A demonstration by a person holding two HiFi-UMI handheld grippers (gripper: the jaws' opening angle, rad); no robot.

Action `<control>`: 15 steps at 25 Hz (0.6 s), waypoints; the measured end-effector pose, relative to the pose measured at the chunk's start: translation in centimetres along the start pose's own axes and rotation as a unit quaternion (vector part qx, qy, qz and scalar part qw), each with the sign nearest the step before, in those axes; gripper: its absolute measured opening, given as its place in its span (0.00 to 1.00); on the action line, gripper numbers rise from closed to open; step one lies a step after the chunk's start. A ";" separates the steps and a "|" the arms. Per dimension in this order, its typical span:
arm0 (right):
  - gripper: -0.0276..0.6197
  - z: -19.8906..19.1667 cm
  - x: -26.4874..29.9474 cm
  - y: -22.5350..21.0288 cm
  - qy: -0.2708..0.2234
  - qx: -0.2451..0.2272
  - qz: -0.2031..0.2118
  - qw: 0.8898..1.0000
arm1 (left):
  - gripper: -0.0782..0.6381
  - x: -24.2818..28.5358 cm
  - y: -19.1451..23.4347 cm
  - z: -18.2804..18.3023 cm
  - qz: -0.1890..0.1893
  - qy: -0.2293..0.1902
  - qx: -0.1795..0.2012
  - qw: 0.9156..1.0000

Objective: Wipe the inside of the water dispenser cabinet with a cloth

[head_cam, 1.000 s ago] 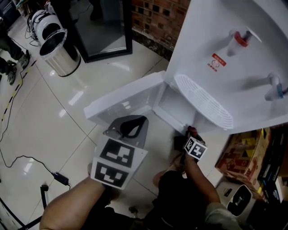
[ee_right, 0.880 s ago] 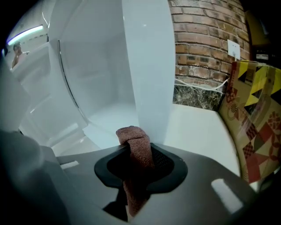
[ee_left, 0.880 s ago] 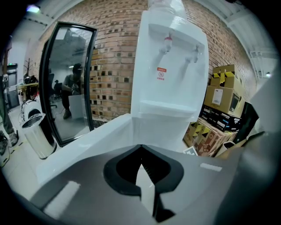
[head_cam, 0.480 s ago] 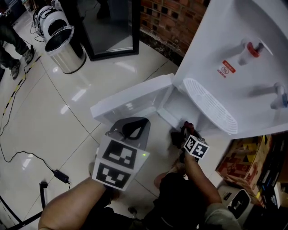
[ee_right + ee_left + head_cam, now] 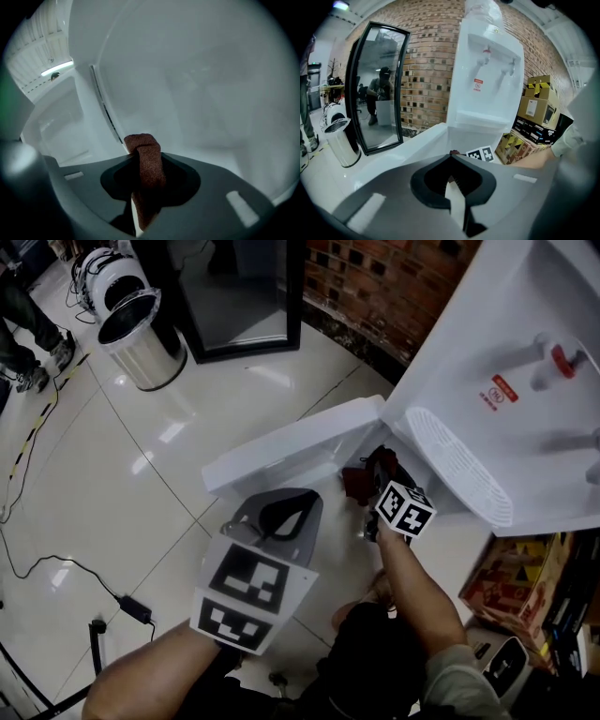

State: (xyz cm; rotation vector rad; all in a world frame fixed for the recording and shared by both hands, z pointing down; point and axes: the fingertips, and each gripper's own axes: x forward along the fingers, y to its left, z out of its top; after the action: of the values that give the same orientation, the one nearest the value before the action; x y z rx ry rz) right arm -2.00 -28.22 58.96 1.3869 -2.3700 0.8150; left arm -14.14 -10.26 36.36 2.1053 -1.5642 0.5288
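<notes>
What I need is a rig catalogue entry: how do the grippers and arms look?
Left gripper and right gripper: grey moulded shells, black-lined opening behind the jaws. Each carries a white cube with black square markers. Forearms are bare; a greyish sleeve tops the right arm.

Rough cloth (image 5: pixel 143 159), glossy wht plastic cabinet (image 5: pixel 197 84), shiny floor (image 5: pixel 94 474)

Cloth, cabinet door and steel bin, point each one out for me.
cloth (image 5: pixel 146 161), right gripper view, middle of the folded red-brown strip.
cabinet door (image 5: pixel 286 451), head view, middle of the open white panel.
steel bin (image 5: pixel 155 357), head view, on its shiny side wall.
</notes>
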 end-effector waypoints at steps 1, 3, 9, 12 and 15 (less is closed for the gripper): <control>0.22 -0.8 0.9 -0.4 0.011 0.003 -0.009 1.000 | 0.11 -0.1 0.1 -0.1 -0.003 0.001 -0.002 1.000; 0.22 -2.3 2.4 -1.3 0.033 0.006 -0.030 0.999 | 0.11 -0.1 0.2 -0.2 -0.009 0.002 -0.009 1.000; 0.22 -5.3 5.1 -3.2 0.084 -0.013 -0.068 0.994 | 0.11 0.0 -0.1 0.0 -0.031 0.002 -0.027 0.999; 0.22 -5.9 5.6 -3.9 0.102 -0.032 -0.082 0.991 | 0.11 0.3 -0.5 -0.2 -0.038 0.005 -0.029 0.999; 0.22 -6.0 5.2 -5.0 0.103 -0.023 -0.104 0.989 | 0.11 0.6 -0.6 -0.2 -0.037 0.008 -0.035 0.999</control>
State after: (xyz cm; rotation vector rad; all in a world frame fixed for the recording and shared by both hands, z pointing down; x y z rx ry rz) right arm -0.55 -30.28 67.98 1.4275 -2.0387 0.7969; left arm -13.45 -10.46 36.75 2.0921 -1.4672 0.4571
